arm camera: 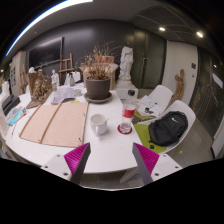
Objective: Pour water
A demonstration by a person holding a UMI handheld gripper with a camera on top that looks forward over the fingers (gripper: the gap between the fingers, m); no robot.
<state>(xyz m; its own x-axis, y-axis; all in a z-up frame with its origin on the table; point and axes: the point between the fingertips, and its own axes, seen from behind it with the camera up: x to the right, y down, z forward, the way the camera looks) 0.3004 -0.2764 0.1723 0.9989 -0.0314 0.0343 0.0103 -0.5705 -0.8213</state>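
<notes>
My gripper (112, 158) hovers over the near edge of a white table (112, 145), fingers spread wide with nothing between the magenta pads (78, 157). Well beyond the fingers a white mug (98, 124) stands on the table. To its right sits a small pink-rimmed dish (125, 128), and behind that a red cup (129, 108). No bottle or kettle can be made out.
A potted plant in a brown bowl (98, 86) stands mid-table. Tan placemats (56, 122) lie at the left among clutter. White chairs (160, 100) and a black bag (168, 128) on a lime cushion are at the right. A white statue (126, 63) stands behind.
</notes>
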